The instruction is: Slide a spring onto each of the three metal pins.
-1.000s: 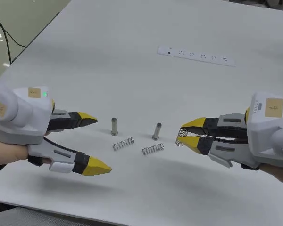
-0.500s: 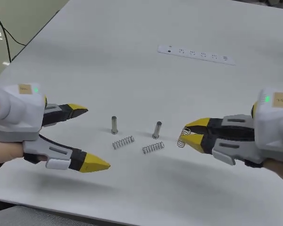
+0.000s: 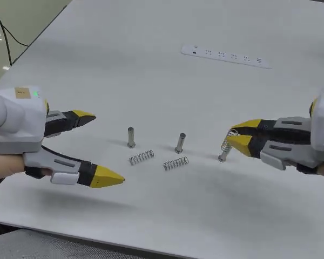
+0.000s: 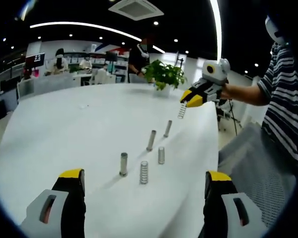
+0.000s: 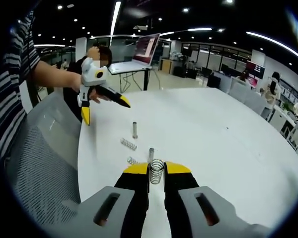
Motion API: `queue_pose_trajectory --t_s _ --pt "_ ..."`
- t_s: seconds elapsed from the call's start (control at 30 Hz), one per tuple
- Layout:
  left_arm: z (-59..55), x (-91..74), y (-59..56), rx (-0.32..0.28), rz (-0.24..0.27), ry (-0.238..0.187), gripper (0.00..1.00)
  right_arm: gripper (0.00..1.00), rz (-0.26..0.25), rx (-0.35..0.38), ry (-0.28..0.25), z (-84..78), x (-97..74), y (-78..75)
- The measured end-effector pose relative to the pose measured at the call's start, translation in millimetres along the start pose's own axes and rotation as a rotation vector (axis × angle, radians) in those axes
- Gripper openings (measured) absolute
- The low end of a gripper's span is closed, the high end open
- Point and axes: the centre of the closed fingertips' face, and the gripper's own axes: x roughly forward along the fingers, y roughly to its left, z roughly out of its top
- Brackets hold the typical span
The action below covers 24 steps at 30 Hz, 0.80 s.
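Note:
Two bare metal pins (image 3: 130, 137) (image 3: 180, 143) stand upright on the white table (image 3: 151, 70). Two loose springs (image 3: 141, 157) (image 3: 176, 163) lie in front of them. My right gripper (image 3: 233, 136) is shut on a third spring (image 3: 227, 143), which hangs at the top of a third pin (image 3: 223, 156); I cannot tell whether it is threaded on. In the right gripper view the spring (image 5: 157, 175) stands between the yellow fingertips (image 5: 137, 169). My left gripper (image 3: 99, 145) is open and holds nothing, well left of the pins. The left gripper view shows the pins (image 4: 123, 164) (image 4: 151, 140) (image 4: 168, 128) in a row.
A white power strip (image 3: 225, 56) lies flat at the back of the table. The table's front edge (image 3: 97, 237) runs just below both grippers. A person in a striped shirt (image 4: 283, 114) stands at that edge. A grey mesh chair (image 5: 35, 168) is beside the table.
My right gripper has moved right with the spring, and the third pin now shows under it. My left gripper has drifted slightly left and stays open.

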Motion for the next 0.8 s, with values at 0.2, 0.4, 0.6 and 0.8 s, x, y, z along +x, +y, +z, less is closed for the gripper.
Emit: queue_pose_trajectory --t_s 0.2,0.4,0.6,0.8 --pt "0.4 -0.1 2.4 -0.011 0.01 -0.006 0.98 0.07 -0.064 0.037 -0.008 -4.0 -6.1 -22.0" --pt "1.4 -1.4 3.6 -0.014 0.017 -0.01 0.98 0.07 -0.094 0.094 -0.023 -7.0 -4.1 -34.3" --pt "3.1 -4.2 5.9 -0.024 0.031 -0.02 0.98 0.07 -0.1 0.132 -0.024 -13.1 2.4 -35.9" --pt "0.0 -4.6 6.3 -0.028 0.034 -0.013 0.98 0.07 -0.098 0.14 -0.015 -17.8 6.8 -34.7"
